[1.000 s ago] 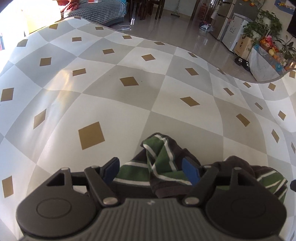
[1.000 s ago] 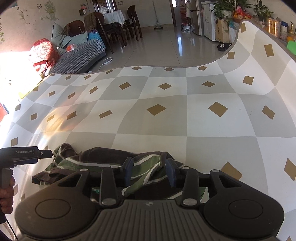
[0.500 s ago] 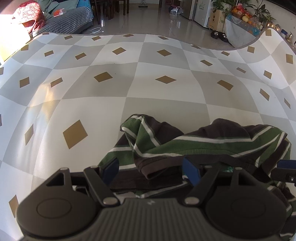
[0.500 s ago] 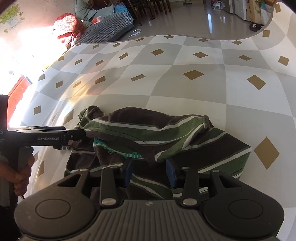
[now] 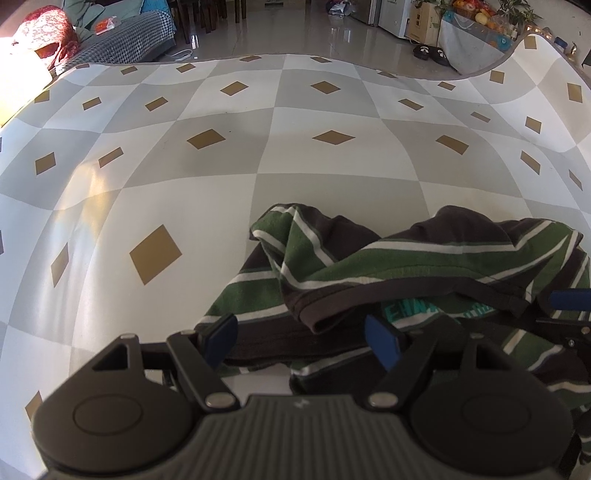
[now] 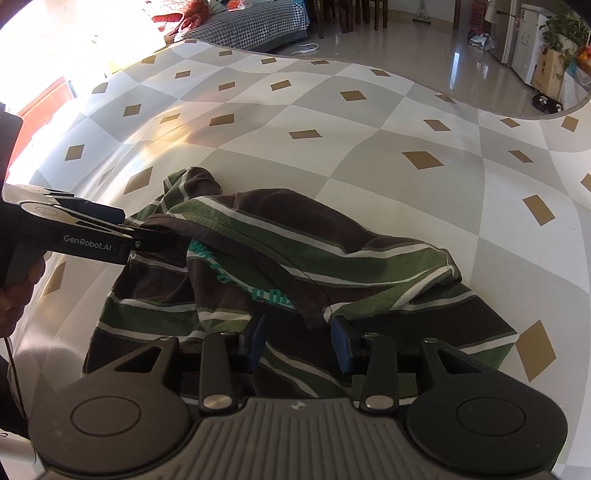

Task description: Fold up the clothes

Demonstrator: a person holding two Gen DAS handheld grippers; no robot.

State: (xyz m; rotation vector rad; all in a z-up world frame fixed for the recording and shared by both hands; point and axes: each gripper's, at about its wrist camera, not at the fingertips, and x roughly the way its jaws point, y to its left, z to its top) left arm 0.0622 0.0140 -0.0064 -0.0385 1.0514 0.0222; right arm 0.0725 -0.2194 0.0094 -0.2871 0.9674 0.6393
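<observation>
A crumpled shirt [image 5: 406,258] with green, brown and white stripes lies on the checkered tablecloth [image 5: 184,177]. My left gripper [image 5: 301,338] stands open over the shirt's left part, its blue fingers wide apart with a brown hem between them. In the right wrist view, the shirt [image 6: 295,240] spreads ahead, teal lettering showing inside a fold. My right gripper [image 6: 298,341] is open above the shirt's near part, a hem end hanging between its fingers. The left gripper [image 6: 147,238] reaches in from the left, its tips at the shirt's left edge, held by a hand [image 6: 14,295].
The tablecloth [image 6: 369,147] extends far beyond the shirt to a curved far edge. Past it lie a shiny tiled floor [image 5: 295,29], a checked sofa [image 6: 251,26], chairs, a fridge [image 6: 524,37] and plants. Sun glare falls on the table's left side.
Both grippers have pulled back and up from the shirt, so more of it shows. The shirt now lies more spread out, with a fold draped across its middle.
</observation>
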